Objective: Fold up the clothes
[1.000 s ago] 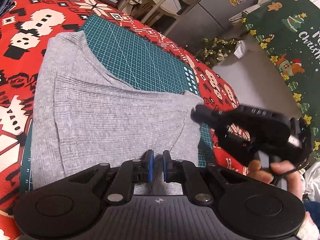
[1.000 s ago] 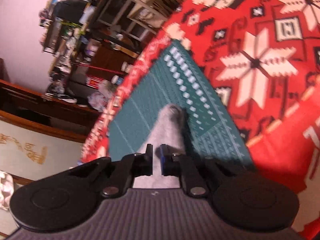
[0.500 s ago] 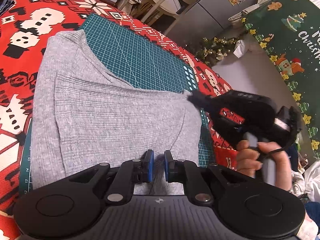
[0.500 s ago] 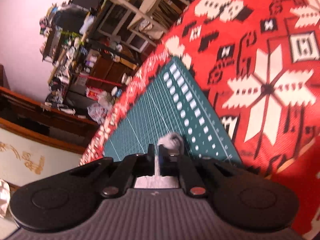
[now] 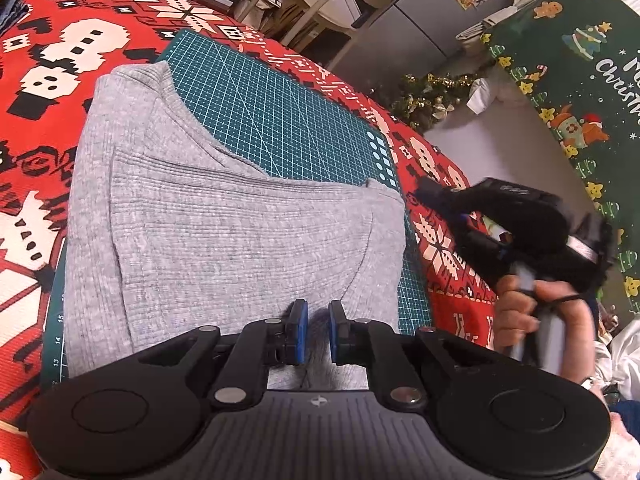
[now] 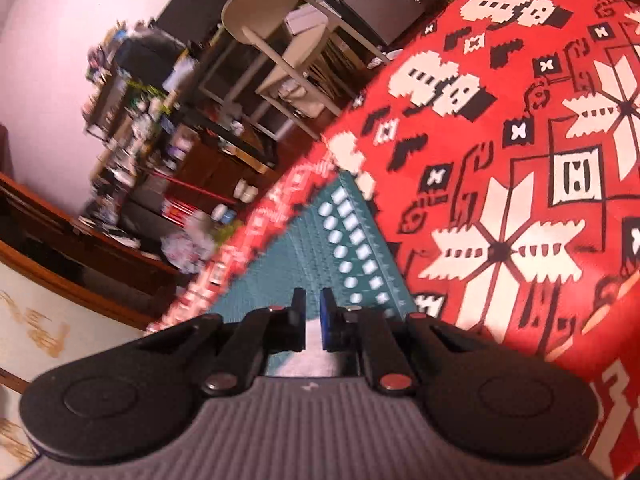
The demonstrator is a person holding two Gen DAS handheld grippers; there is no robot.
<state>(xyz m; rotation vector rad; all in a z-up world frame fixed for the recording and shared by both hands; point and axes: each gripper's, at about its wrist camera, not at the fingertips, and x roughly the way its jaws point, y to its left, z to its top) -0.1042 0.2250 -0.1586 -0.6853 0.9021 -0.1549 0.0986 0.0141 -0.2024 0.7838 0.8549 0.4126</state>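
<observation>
A grey ribbed knit garment [image 5: 224, 236] lies partly folded on the green cutting mat [image 5: 280, 120], its folded edge running diagonally. My left gripper [image 5: 318, 330] sits over the garment's near edge with a narrow gap between the jaws, and grey cloth shows in that gap. My right gripper [image 5: 424, 190] is held off the garment's right corner, above the red cloth. In the right wrist view the right gripper [image 6: 313, 322] has a narrow gap between the jaws and only a sliver of grey cloth [image 6: 308, 356] shows low behind the fingertips.
A red patterned tablecloth [image 5: 48, 64] covers the table under the mat. A chair [image 5: 320, 4] and shelves stand beyond the far edge. A green Christmas hanging [image 5: 568, 60] and tinsel [image 5: 424, 100] are at the right. The table edge drops off to the right.
The right gripper let go of the garment's right corner and drew back to the right. The corner now lies on the mat. The left gripper's jaws opened slightly.
</observation>
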